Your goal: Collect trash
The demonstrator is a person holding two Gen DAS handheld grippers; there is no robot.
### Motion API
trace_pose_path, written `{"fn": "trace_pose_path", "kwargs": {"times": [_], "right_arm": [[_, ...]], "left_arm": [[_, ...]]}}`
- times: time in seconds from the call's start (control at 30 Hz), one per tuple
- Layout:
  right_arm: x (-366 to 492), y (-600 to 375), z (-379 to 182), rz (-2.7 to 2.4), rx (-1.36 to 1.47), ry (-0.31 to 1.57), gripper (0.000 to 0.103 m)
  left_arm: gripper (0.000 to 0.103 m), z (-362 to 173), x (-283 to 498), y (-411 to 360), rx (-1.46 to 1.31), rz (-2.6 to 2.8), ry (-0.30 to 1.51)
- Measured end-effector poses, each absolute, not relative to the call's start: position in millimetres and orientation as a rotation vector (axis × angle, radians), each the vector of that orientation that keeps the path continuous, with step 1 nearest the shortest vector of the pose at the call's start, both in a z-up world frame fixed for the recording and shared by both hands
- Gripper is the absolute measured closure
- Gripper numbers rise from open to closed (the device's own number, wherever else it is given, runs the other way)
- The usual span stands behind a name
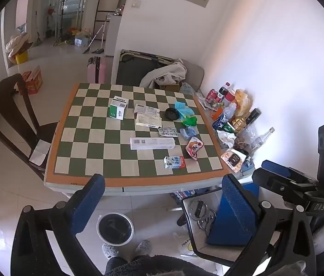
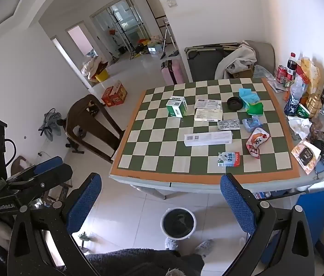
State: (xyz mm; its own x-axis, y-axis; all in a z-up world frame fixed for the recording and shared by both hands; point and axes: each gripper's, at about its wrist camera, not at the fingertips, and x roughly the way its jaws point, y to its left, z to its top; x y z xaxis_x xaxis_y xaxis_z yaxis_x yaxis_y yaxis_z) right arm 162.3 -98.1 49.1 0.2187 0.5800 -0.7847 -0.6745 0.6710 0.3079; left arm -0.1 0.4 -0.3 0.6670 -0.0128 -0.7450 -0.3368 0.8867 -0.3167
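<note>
A table with a green-and-cream checkered top (image 1: 97, 161) (image 2: 152, 161) carries scattered trash: a small milk carton (image 1: 174, 162) (image 2: 228, 159), a red snack pouch (image 1: 194, 147) (image 2: 257, 142), a long white box (image 1: 152, 143) (image 2: 208, 138), a green-white box (image 1: 118, 108) (image 2: 177, 106), paper slips (image 1: 148, 119) (image 2: 208, 114), a blister pack (image 1: 167, 131), a black round lid (image 1: 171, 113) (image 2: 234, 103) and blue and green wrappers (image 1: 186, 115) (image 2: 251, 105). A lined bin (image 1: 115, 228) (image 2: 178, 223) stands on the floor before the table. Both grippers, left (image 1: 162, 207) and right (image 2: 159, 207), are open, empty, held above the floor short of the table.
Bottles, cans and packets (image 1: 228, 115) (image 2: 299, 96) crowd the table's right edge by the wall. A dark wooden chair (image 1: 12, 115) (image 2: 93, 124) stands left of the table. A blue chair (image 2: 316, 209) and a stool (image 1: 198, 211) sit at the right. My slippered feet (image 1: 127, 248) are near the bin.
</note>
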Motion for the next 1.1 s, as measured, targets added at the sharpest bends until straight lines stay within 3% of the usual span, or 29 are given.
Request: {"fn": "trace_pose_path", "kwargs": {"times": [1.1], "right_arm": [[153.7, -80.7, 36.5, 0.920, -0.095, 1.045, 0.000]], "left_arm": [[0.000, 2.4, 10.0, -12.5, -0.464, 0.155, 0.835]]}}
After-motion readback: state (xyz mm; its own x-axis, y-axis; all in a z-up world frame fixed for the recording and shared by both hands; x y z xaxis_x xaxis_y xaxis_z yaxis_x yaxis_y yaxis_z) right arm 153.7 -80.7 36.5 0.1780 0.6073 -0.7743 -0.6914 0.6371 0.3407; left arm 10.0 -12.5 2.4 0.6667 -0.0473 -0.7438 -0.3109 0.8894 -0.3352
